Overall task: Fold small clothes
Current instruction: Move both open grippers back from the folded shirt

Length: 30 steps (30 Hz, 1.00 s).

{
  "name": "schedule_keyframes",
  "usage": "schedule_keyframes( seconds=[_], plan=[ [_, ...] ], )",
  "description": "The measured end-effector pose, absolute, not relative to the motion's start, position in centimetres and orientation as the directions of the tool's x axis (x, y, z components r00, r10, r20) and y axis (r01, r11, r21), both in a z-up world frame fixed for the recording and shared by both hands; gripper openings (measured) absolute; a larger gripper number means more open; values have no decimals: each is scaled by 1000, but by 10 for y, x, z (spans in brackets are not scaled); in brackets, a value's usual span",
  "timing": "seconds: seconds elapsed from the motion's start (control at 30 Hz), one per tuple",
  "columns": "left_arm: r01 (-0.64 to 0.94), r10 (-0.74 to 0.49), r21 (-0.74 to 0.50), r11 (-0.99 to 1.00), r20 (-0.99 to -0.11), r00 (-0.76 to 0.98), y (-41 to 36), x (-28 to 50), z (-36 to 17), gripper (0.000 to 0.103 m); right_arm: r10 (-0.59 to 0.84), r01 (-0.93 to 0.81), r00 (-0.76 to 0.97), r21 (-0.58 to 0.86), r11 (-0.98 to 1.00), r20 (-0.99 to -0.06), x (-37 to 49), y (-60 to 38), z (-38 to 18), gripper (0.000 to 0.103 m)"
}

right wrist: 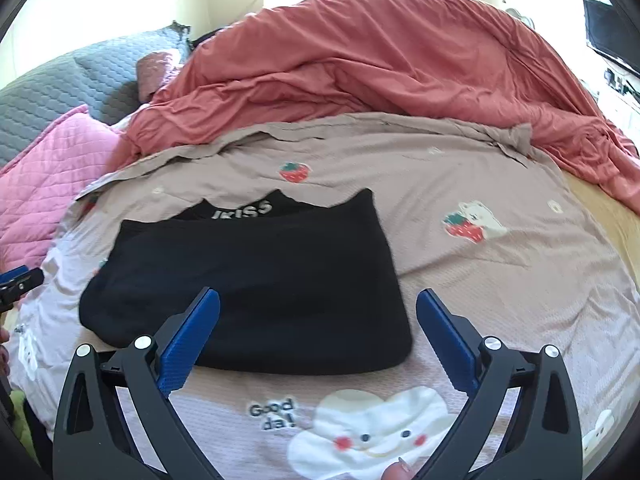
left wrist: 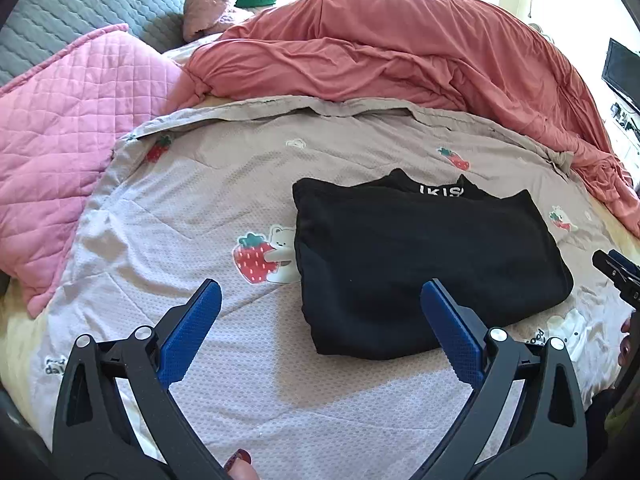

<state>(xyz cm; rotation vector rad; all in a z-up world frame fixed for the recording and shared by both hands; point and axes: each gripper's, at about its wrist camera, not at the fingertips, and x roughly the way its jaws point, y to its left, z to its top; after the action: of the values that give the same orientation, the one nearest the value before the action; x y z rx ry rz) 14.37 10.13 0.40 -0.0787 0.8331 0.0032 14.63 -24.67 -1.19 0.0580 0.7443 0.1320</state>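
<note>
A folded black garment [left wrist: 424, 264] with white lettering at its far edge lies flat on the grey strawberry-print bedspread [left wrist: 208, 184]. My left gripper [left wrist: 320, 292] hovers wide open above the spread at the garment's near left corner, nothing between its blue pads. In the right wrist view the same black garment [right wrist: 256, 284] lies ahead, and my right gripper [right wrist: 318, 302] hangs open over its near right corner, holding nothing. The right gripper's tip [left wrist: 618, 276] shows at the left view's right edge; the left gripper's tip [right wrist: 20, 280] shows at the right view's left edge.
A rumpled coral duvet [left wrist: 400, 52] is heaped along the far side of the bed. A pink quilted pillow [left wrist: 68, 132] lies at the left, with a grey quilted cover [left wrist: 80, 4] behind it. A dark screen [left wrist: 622, 72] stands at the far right.
</note>
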Motion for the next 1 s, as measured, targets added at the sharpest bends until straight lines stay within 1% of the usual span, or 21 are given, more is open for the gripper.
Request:
schedule_keyframes(
  seconds=[0.53,0.77,1.0],
  plan=[
    [-101,-4,-102,990,-725,689,135,138,8,94,221,-271,717,28,962,-661,135,-159,-2,99],
    [-127,-4,-124,984,-732,681,151,140,2,94,249,-349,687,-8,937,-683,132,-121,-12,99],
    [-197,15,-154,968,-751,661,180,144,-13,94,285,-467,650,-74,881,-704,126,-66,-34,99]
  ],
)
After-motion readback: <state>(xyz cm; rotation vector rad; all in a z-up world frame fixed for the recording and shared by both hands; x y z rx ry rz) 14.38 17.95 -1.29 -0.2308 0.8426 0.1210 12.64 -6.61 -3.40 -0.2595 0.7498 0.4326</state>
